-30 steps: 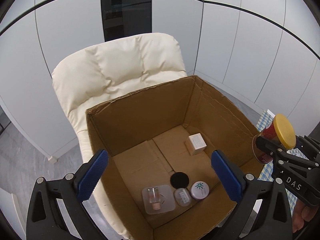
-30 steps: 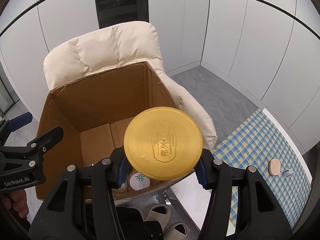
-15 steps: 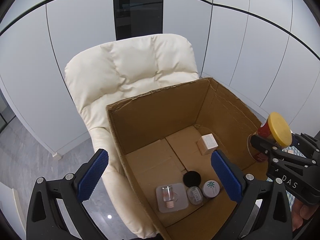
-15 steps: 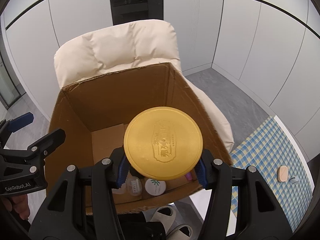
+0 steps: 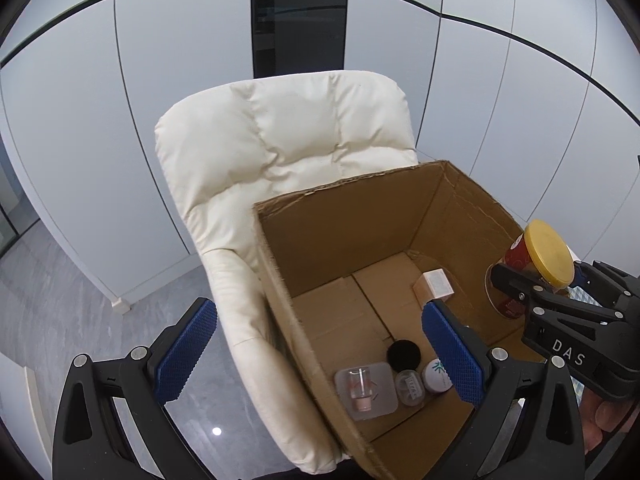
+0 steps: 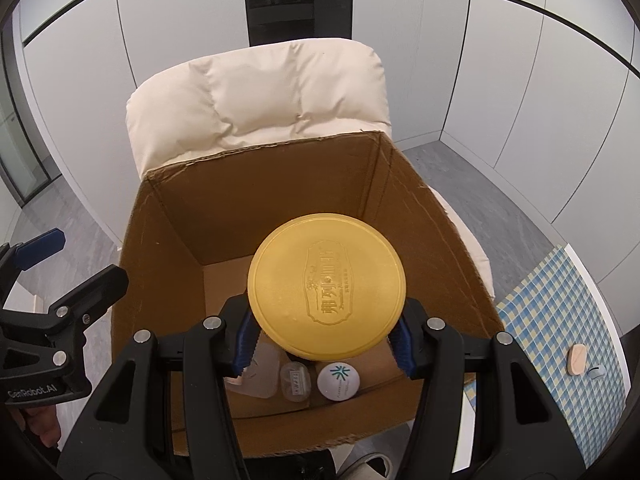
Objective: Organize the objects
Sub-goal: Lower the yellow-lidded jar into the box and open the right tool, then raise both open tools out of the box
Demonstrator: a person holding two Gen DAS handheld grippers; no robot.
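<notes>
on the cream padded chair (image 5: 280, 152) sits an open cardboard box (image 5: 360, 240), white wall panels (image 5: 500, 120) behind.

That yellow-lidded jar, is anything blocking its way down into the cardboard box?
Nothing visible does. The jar, clamped in the right gripper, is over the open cardboard box. Small items lie along the near wall; the floor further in is bare.
</notes>
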